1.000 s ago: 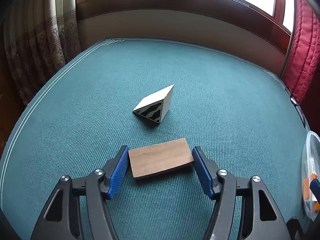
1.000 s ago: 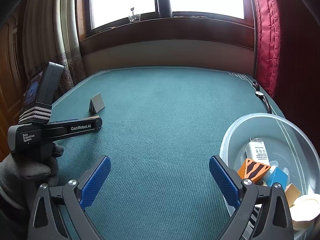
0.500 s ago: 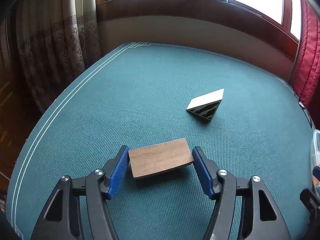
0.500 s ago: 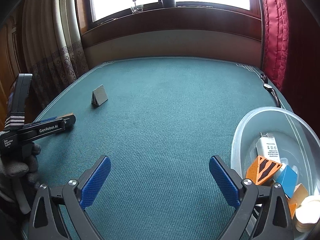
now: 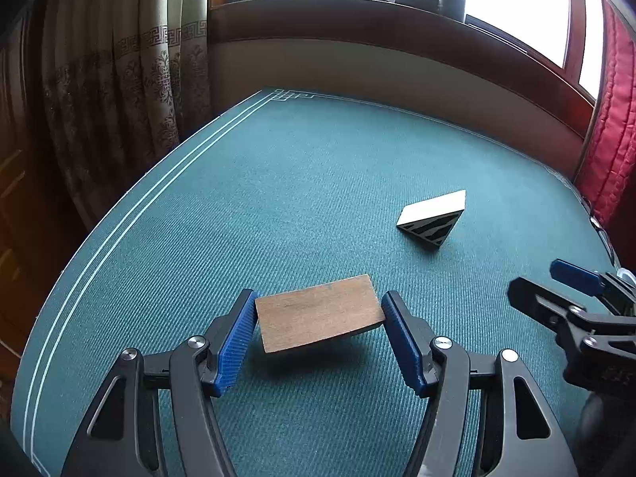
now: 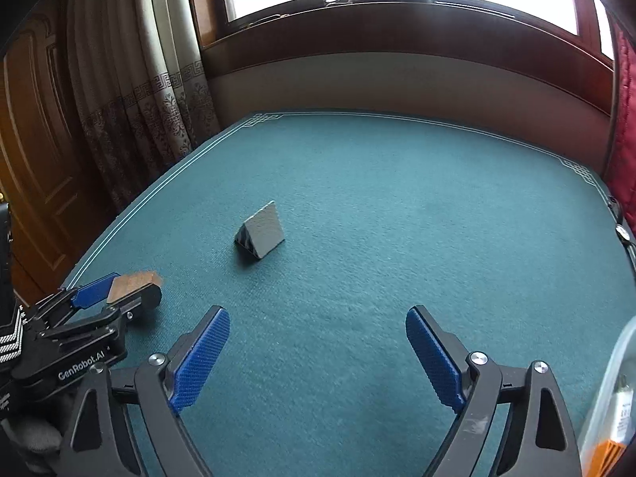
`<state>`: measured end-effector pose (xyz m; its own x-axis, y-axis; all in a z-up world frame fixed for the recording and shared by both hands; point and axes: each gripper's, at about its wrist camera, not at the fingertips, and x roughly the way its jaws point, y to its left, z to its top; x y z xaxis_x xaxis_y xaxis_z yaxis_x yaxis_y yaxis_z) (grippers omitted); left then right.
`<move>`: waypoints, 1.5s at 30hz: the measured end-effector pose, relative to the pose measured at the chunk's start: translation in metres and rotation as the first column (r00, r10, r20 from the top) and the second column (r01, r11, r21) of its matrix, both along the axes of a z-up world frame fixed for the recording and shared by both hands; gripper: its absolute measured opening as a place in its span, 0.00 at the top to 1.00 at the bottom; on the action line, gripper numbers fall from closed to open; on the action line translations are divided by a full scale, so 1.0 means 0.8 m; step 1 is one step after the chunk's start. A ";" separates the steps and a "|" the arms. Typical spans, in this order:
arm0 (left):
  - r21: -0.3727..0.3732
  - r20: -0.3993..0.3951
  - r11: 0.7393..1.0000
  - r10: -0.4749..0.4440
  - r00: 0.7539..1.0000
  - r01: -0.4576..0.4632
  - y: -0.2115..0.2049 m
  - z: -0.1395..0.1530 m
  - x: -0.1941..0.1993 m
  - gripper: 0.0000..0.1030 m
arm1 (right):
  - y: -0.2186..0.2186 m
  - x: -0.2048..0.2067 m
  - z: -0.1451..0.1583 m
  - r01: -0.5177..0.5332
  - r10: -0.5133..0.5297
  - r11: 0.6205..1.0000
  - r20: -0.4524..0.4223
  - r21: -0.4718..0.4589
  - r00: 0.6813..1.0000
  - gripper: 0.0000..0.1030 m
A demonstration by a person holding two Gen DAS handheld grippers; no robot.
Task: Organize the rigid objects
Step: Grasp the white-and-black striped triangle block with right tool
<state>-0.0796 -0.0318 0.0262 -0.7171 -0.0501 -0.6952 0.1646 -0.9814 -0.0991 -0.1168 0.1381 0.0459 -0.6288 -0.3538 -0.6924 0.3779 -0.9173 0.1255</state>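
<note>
My left gripper [image 5: 320, 314] is shut on a flat brown wooden block [image 5: 320, 318] and holds it above the green table; a shadow lies under it. The block also shows in the right wrist view [image 6: 133, 282], held by the left gripper [image 6: 115, 290]. A zebra-striped triangular wedge [image 5: 433, 218] lies on the table ahead and to the right; in the right wrist view the wedge [image 6: 260, 236] lies ahead and to the left. My right gripper [image 6: 318, 342] is open and empty above the table; it also shows at the right edge of the left wrist view [image 5: 556, 282].
A clear plastic bowl [image 6: 608, 389] with small objects stands at the right edge. The green table [image 5: 278, 183] has a white border line; curtains and a drop lie past its left edge. A low wall and window sill stand behind.
The left gripper has lifted the wooden block and turned left, so the wedge slid right in its view. The right gripper has swung left; the bowl has nearly left its view.
</note>
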 end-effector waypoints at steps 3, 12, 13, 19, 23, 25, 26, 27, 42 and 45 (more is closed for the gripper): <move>0.011 -0.002 1.000 -0.001 1.000 0.001 0.000 -0.001 0.002 0.37 | -0.028 -0.020 -0.007 -0.046 0.046 0.999 0.014 0.018 0.999 0.20; 0.040 0.011 0.999 -0.013 1.000 0.013 0.001 -0.007 0.002 0.37 | -0.067 -0.070 -0.018 -0.076 0.074 0.996 0.054 0.040 0.996 0.29; 0.042 0.013 0.999 -0.015 1.000 0.014 0.001 -0.007 0.002 0.37 | -0.069 -0.073 -0.018 -0.079 0.077 0.996 0.055 0.041 0.996 0.30; 0.051 0.024 0.999 -0.019 1.000 0.017 0.000 -0.009 -0.001 0.37 | -0.079 -0.082 -0.016 -0.097 0.095 0.994 0.045 0.056 0.994 0.44; 0.057 0.031 0.998 -0.018 0.999 0.017 -0.001 -0.010 -0.002 0.37 | -0.085 -0.079 -0.014 -0.124 0.122 0.990 0.037 0.068 0.992 0.57; 0.059 0.034 0.998 -0.018 0.999 0.016 -0.001 -0.010 -0.002 0.37 | -0.087 -0.075 -0.013 -0.127 0.124 0.988 0.028 0.089 0.992 0.57; 0.060 0.035 0.998 -0.018 0.999 0.016 -0.001 -0.011 -0.001 0.37 | -0.088 -0.075 -0.013 -0.126 0.124 0.988 0.027 0.092 0.992 0.58; 0.059 0.034 0.998 -0.019 0.999 0.017 -0.002 -0.011 -0.001 0.37 | -0.087 -0.075 -0.013 -0.125 0.122 0.988 0.028 0.089 0.992 0.58; 0.050 0.005 0.998 -0.033 0.999 0.033 -0.001 -0.011 0.013 0.37 | -0.049 -0.035 -0.006 -0.064 0.063 0.998 0.050 0.025 0.997 0.58; 0.050 0.002 0.998 -0.037 0.999 0.037 -0.002 -0.009 0.012 0.37 | -0.041 -0.023 -0.003 -0.052 0.050 0.998 0.050 0.023 0.997 0.58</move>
